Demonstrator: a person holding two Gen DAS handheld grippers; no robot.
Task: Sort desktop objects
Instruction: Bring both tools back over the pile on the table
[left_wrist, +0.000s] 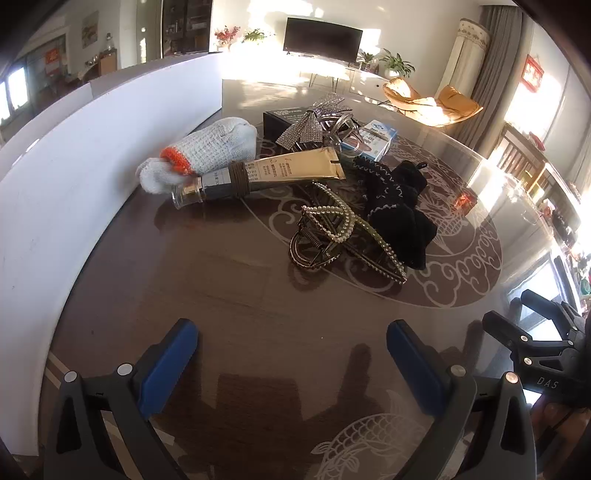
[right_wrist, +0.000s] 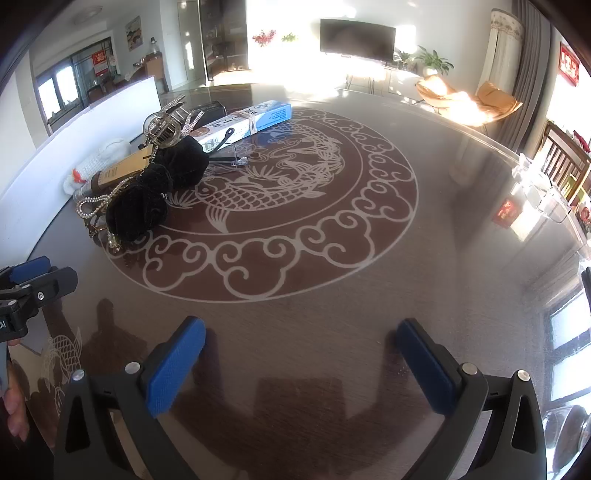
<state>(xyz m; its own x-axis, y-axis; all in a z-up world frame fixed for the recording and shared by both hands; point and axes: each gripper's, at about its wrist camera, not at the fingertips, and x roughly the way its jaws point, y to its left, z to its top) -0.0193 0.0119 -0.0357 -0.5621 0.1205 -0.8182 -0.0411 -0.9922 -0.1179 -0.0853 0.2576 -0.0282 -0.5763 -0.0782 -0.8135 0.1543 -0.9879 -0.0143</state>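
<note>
Left gripper (left_wrist: 291, 354): blue pads spread wide, nothing between them, only bare table (left_wrist: 229, 295) below. Right gripper (right_wrist: 301, 350): same, wide apart and empty, over bare glass-topped surface near the front of the round fish-and-cloud pattern (right_wrist: 258, 199). Each gripper shows at the edge of the other's view, side by side, apart.

Open room: clear table ahead of both sets of pads up to the clutter. Right half of the table, from the right wrist view, is unoccupied out to the far curved rim.

Clutter sits bunched at the left rear, close to the white board (left_wrist: 74, 177) that runs along the table's left edge:
- pearl hair claw (left_wrist: 332, 236), nearest the left gripper, touching the black scrunchie (left_wrist: 399, 210) on its right
- gold tube (left_wrist: 258, 173) lying flat, clear cap toward the board
- white knit glove (left_wrist: 207, 151) with orange cuff, behind the tube and nearest the board
- rhinestone bow clip (left_wrist: 314, 125) resting on a black box (left_wrist: 284, 114)
- blue-white carton (right_wrist: 247, 120), far side of the pile, with a black cord looped over it

Sun glare washes out the far rim.
</note>
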